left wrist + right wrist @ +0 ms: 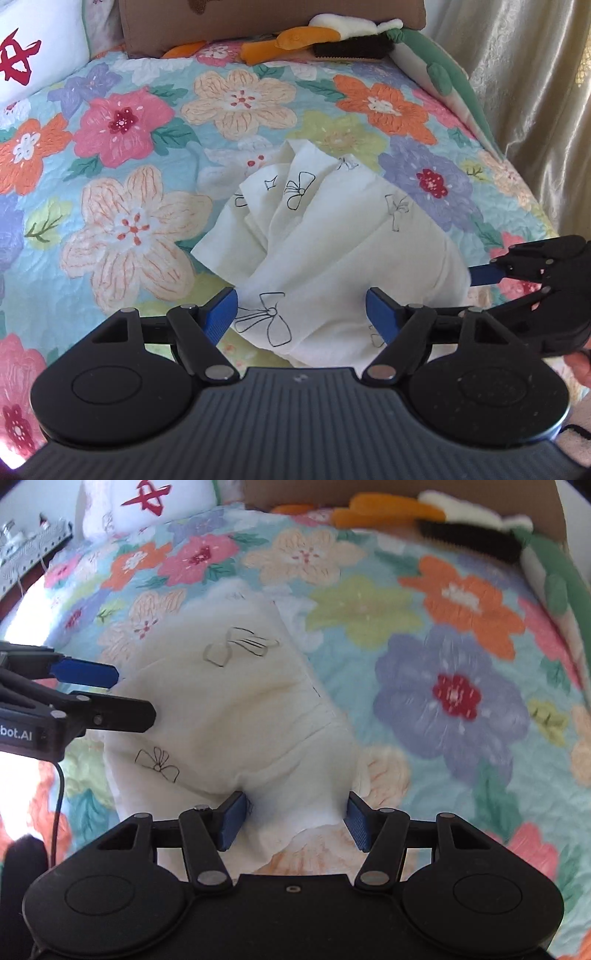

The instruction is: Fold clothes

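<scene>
A white garment [332,240] printed with black bows lies bunched in loose folds on the floral quilt [122,122]. My left gripper [303,314] hovers over its near edge, blue pads wide apart and open, nothing pinched. My right gripper [517,269] reaches in from the right beside the garment's edge. In the right wrist view the garment [229,709] spreads ahead and its near corner lies between the separated pads of my right gripper [294,819], which is open and not pressing on it. The left gripper [129,694] comes in from the left, its tips at the cloth.
At the head of the bed stand a white pillow with a red mark [29,55], a brown cushion [258,18] and orange and green plush toys [291,40]. A pale curtain [535,92] hangs along the bed's right side. Bare quilt [450,694] spreads to the right.
</scene>
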A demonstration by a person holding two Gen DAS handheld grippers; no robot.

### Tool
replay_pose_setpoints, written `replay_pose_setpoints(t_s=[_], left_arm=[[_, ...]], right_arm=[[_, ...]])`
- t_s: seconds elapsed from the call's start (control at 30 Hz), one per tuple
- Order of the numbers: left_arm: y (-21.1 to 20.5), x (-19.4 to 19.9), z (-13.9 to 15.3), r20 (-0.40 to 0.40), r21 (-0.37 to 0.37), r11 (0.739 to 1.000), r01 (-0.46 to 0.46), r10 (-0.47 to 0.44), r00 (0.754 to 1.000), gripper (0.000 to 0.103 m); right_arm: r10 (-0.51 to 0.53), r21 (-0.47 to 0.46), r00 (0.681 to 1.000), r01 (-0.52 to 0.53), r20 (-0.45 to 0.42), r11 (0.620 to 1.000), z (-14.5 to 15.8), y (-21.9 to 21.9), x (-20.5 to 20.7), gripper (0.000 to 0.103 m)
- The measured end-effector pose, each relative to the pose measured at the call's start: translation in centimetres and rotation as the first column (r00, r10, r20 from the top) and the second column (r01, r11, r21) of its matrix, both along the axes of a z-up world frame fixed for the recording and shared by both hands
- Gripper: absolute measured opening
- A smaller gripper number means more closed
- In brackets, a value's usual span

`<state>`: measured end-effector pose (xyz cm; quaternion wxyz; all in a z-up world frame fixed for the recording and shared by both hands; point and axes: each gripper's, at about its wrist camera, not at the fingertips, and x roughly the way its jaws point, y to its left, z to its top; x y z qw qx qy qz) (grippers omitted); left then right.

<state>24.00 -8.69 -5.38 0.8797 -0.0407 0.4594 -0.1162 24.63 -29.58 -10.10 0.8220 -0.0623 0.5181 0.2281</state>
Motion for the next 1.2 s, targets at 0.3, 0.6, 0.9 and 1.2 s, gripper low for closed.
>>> replay_pose_setpoints(t_s=[0.3,0.6,0.9,1.2], left_arm=[[3.4,0.5,-3.5,-0.021,0.003,0.992,-0.123,0.123,0.992,0.085],[7.3,-1.4,-2.7,-0.123,-0.322,0.932,-0.167,0.133,0.983,0.084],[4.5,-0.7,-5.6,-0.184,-0.4,0.903,-0.159,0.091,0.979,0.086],[2.4,0.8,-1.9,0.059,-0.27,0.961,-0.064,0.083,0.995,0.021]], right_arm=[[0.005,0.142,0.978,0.026,-0.21,0.99,-1.2,-2.1,0.0,0.079],[-0.088,0.301,0.972,0.153,-0.219,0.941,0.5,-5.7,0.6,0.079],[-0.171,0.42,0.937,0.293,-0.305,0.859,-3.9,-4.9,2.9,0.091],[-0.082,0.523,0.997,0.068,0.003,0.85,-1.2,-1.7,1.1,0.037]])
